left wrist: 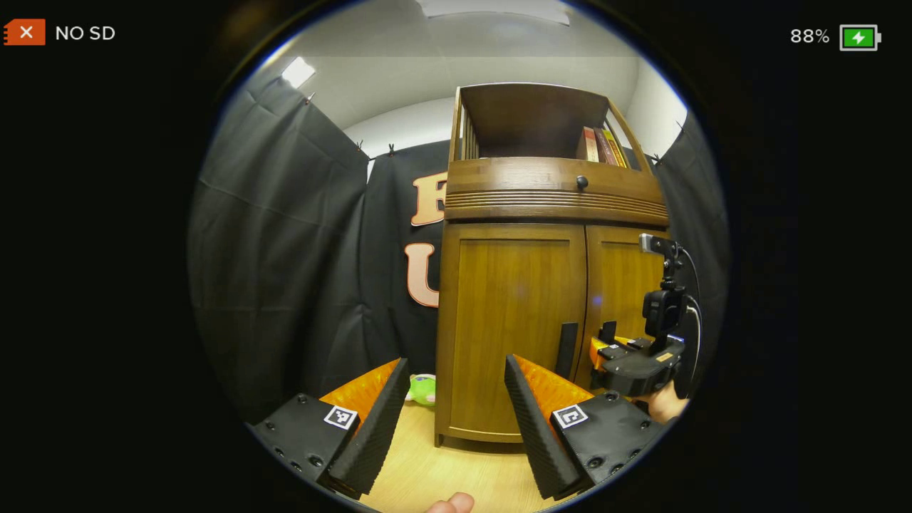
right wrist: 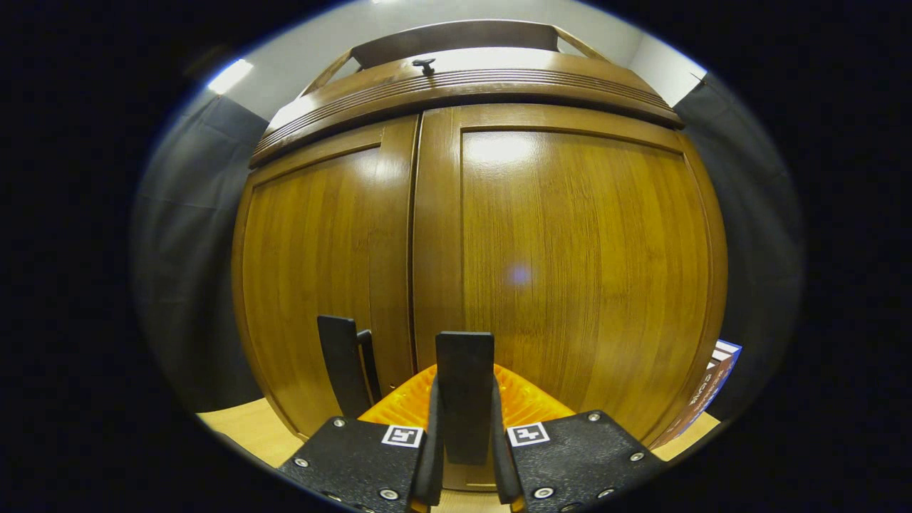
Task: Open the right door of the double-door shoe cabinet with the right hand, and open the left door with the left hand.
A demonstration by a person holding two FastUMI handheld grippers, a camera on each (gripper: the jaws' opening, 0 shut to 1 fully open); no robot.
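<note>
The wooden shoe cabinet (left wrist: 548,206) stands with both doors closed. In the right gripper view, the right door (right wrist: 584,263) has a dark upright handle (right wrist: 464,370), and my right gripper (right wrist: 464,434) is shut on it, one finger on each side. The left door (right wrist: 320,263) carries its own handle (right wrist: 342,360) just left of the seam. In the left gripper view, my left gripper (left wrist: 456,413) stands open in front of the left door (left wrist: 509,320), well short of the left handle (left wrist: 566,349). Farther right, the right gripper (left wrist: 627,360), held by a hand, sits at the right door (left wrist: 627,285).
Above the doors is a drawer with a round knob (left wrist: 582,182) and a shelf with books (left wrist: 602,146). A green toy (left wrist: 422,388) lies on the wooden floor (left wrist: 456,470) left of the cabinet. A printed box (right wrist: 716,377) leans by the cabinet's right side.
</note>
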